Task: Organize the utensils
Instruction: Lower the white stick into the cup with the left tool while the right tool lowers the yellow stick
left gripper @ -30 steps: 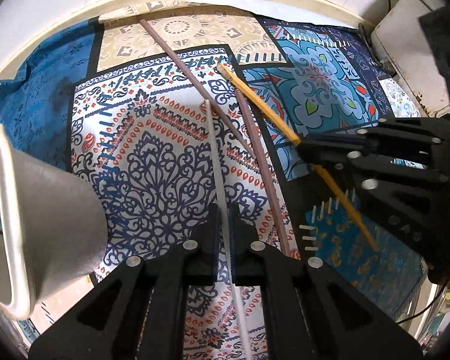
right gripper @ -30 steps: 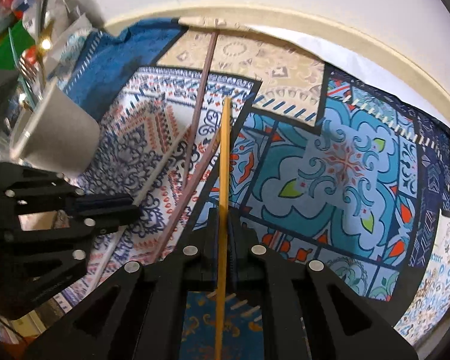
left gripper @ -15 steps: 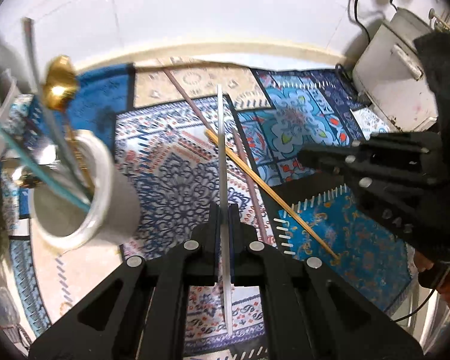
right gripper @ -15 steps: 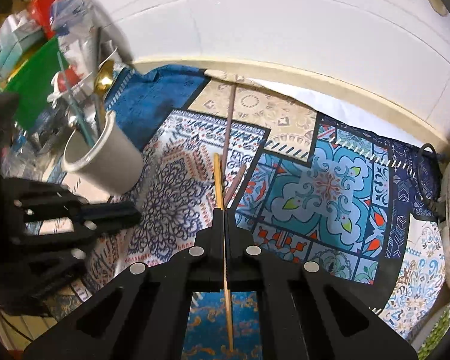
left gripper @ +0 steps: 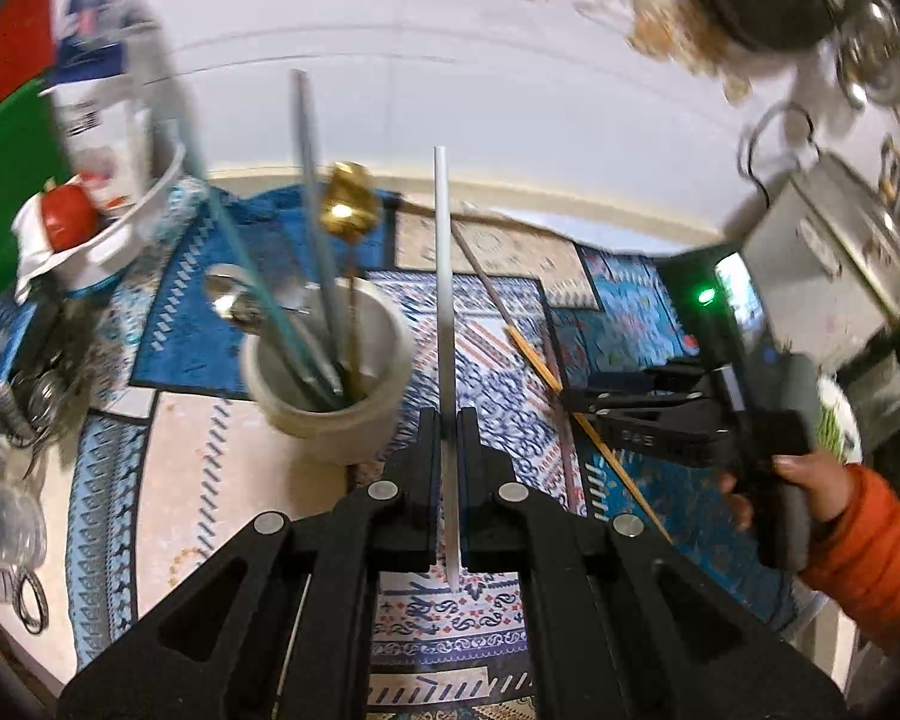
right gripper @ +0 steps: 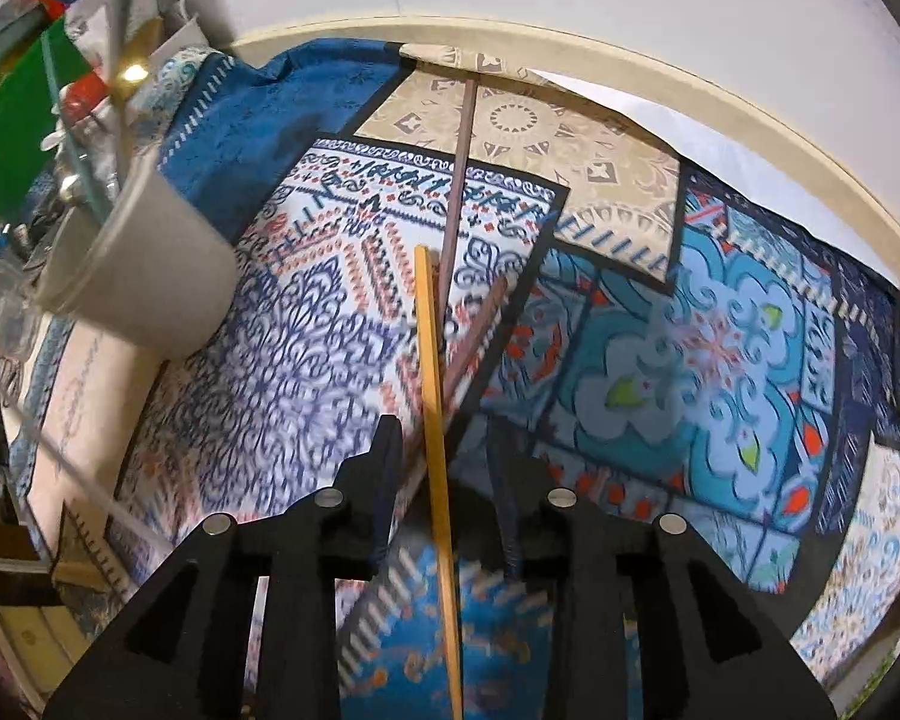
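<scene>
Chopsticks are the things to sort. A white stick (left gripper: 443, 312) is pinched tight in the left tongs (left gripper: 448, 420). It is long, thin and plain, and it points straight away from the tongs, up past the rim of the cup (left gripper: 330, 372). Its short end pokes out behind the pads. The cup is just to the left of the stick. It is pale and round, and it holds a gold spoon (left gripper: 348, 204), a silver spoon (left gripper: 231, 300) and some thin rods.

On the patterned cloth (left gripper: 210, 480) lie two brown sticks (right gripper: 459, 180), one long and one shorter, crossing near each other.

A yellow stick (right gripper: 435, 420) sits between the fingers of the right tongs (right gripper: 447, 438). It runs straight along the tongs, its far end near the brown sticks. The right jaws have just been opening, and now there is a gap on each side of the yellow stick, so the pads do not press it. A hand (left gripper: 810, 480) in an orange sleeve (left gripper: 870, 552) holds the right tongs.
</scene>
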Demonstrator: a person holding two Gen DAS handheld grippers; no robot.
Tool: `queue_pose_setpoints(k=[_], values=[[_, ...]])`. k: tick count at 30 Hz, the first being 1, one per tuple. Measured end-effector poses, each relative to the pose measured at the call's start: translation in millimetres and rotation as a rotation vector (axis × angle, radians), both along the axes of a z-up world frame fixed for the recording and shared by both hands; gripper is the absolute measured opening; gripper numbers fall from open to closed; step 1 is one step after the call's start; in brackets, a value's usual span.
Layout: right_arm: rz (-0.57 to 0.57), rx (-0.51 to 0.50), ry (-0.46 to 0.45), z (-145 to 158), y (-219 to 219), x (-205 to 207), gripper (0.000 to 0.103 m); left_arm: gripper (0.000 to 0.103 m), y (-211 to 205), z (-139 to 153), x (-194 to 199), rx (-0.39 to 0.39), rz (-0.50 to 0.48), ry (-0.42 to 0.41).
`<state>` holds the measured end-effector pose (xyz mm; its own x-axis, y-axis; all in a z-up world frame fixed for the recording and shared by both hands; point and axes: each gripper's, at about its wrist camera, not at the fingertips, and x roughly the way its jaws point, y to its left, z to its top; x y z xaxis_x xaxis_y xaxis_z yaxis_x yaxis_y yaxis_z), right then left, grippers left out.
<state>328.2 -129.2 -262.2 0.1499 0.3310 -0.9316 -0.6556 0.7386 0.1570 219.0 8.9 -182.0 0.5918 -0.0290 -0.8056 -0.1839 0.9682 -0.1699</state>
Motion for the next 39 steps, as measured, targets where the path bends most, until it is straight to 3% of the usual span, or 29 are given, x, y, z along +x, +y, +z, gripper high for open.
queue_pose_setpoints(k=[5, 8, 10, 16, 27, 39], values=[[0.015, -0.051, -0.027, -12, 22, 10, 0.026, 0.003, 18, 11, -10, -0.007, 0.064, -0.043], [0.029, -0.089, -0.062, -12, 34, 10, 0.017, 0.003, 24, 14, -12, -0.018, 0.086, -0.059], [0.040, -0.086, -0.056, -12, 37, 10, 0.009, 0.003, 25, 16, -14, -0.015, 0.092, -0.066], [0.033, -0.052, -0.083, 0, 30, 4, 0.006, 0.003, 28, 27, -14, -0.013, 0.094, -0.100], [0.002, 0.115, -0.175, 69, -10, -7, 0.006, 0.003, 30, 65, -12, 0.003, 0.089, -0.196], [0.008, 0.267, -0.316, 131, 2, -29, 0.006, 0.003, 41, 93, -18, 0.031, 0.126, -0.263]])
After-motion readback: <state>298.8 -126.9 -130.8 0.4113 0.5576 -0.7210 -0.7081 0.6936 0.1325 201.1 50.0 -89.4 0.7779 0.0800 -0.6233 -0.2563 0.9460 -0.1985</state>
